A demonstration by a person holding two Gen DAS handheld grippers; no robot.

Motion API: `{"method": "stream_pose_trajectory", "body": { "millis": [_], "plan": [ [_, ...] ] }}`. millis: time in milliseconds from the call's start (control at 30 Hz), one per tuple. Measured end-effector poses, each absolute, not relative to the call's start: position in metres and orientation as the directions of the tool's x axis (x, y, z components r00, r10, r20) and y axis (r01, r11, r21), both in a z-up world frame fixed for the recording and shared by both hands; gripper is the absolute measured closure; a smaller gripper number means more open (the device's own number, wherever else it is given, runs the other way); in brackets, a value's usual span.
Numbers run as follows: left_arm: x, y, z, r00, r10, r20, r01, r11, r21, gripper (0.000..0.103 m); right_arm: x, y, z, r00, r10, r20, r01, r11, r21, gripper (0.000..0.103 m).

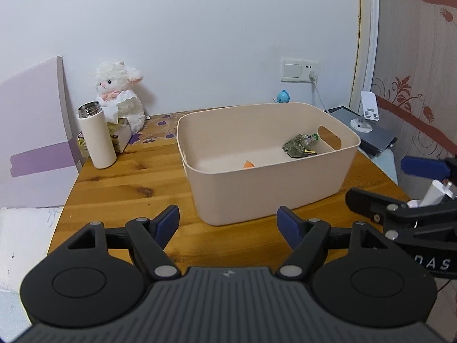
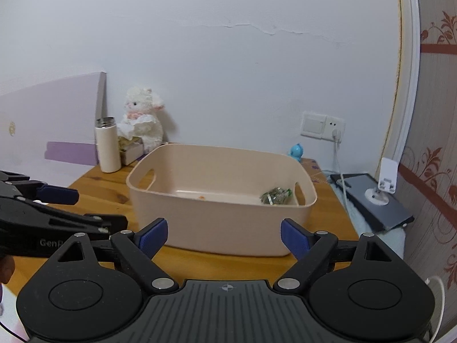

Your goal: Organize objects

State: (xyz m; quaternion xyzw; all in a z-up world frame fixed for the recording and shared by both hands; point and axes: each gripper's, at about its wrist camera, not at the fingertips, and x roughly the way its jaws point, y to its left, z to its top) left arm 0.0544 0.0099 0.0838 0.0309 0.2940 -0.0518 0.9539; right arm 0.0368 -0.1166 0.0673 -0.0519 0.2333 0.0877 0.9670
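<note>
A beige plastic bin [image 1: 268, 188] [image 2: 217, 228] stands on the wooden table [image 1: 120, 183]. Inside lie a green crumpled snack packet [image 1: 300, 144] [image 2: 275, 195] at the right end and a small orange piece [image 1: 248, 164] [image 2: 201, 197]. My left gripper [image 1: 228, 225] is open and empty, hovering before the bin's near left corner. My right gripper [image 2: 224, 238] is open and empty, just in front of the bin's near wall. Each gripper shows from the side in the other's view.
A white thermos [image 1: 97, 137] [image 2: 107, 145], a tissue box [image 1: 122, 134] and a white plush sheep [image 1: 120, 91] [image 2: 144, 117] stand at the table's back left. A blue toy [image 1: 283, 96] sits behind the bin. A tablet and phone stand [image 2: 374, 197] lie right of the table.
</note>
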Motion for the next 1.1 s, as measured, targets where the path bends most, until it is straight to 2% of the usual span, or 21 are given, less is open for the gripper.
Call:
{"method": "stream_pose_trajectory", "body": {
  "millis": [533, 1100],
  "plan": [
    [0.009, 0.007, 0.088, 0.827, -0.052, -0.559, 0.109, 0.992, 0.069, 0.027, -0.006, -0.115, 0.066, 0.873, 0.179, -0.453, -0.221, 0.974, -0.042, 0.015],
    [-0.008, 0.005, 0.089, 0.824, -0.073, -0.562, 0.125, 0.991, 0.054, 0.027, -0.021, -0.121, 0.064, 0.865, 0.21, -0.456, -0.235, 0.972, 0.002, 0.014]
  ]
}}
